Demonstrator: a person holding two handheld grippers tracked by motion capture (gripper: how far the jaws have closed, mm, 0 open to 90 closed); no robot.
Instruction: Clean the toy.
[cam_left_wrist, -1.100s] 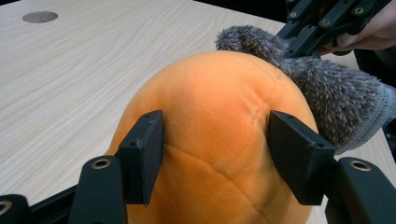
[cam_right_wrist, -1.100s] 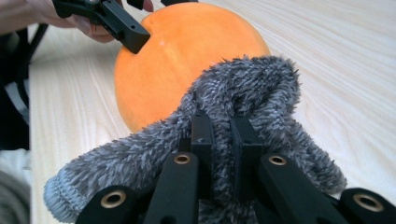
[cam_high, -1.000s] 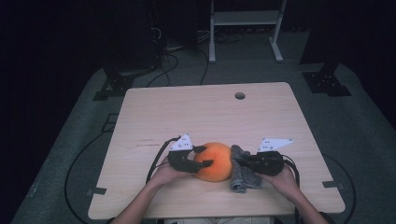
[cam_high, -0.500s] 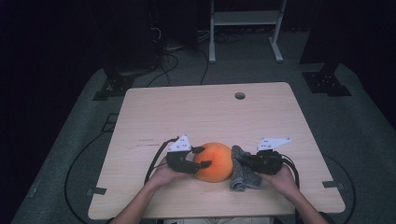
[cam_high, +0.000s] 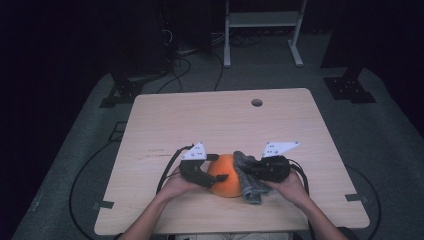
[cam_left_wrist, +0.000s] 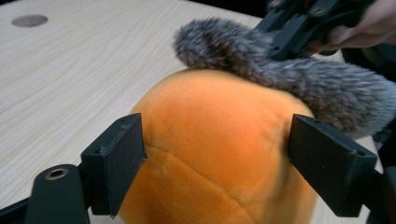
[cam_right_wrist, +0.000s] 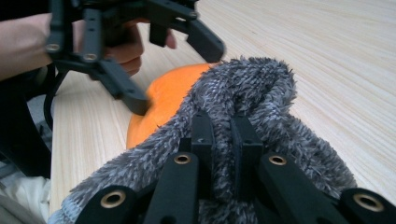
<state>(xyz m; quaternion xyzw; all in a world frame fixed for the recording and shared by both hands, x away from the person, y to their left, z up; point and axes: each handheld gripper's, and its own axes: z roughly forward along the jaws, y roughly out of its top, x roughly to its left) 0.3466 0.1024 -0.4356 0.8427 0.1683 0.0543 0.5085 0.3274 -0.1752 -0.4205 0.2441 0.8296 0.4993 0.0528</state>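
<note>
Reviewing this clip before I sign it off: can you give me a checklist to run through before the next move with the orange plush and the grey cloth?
1. Right tool clamped on the grey fuzzy cloth: ok, jaws pinch a fold.
2. Left tool gripping the orange plush ball: not ok; its jaws have just been opening, the ball sits between them, and a gap shows at the right pad.
3. Cloth in contact with the ball: ok, it drapes over the top.
4. Ball resting on the table: ok.
5. Ball steady without a grip: cannot tell.
6. Cables clear of the work: ok in the high view.
</note>
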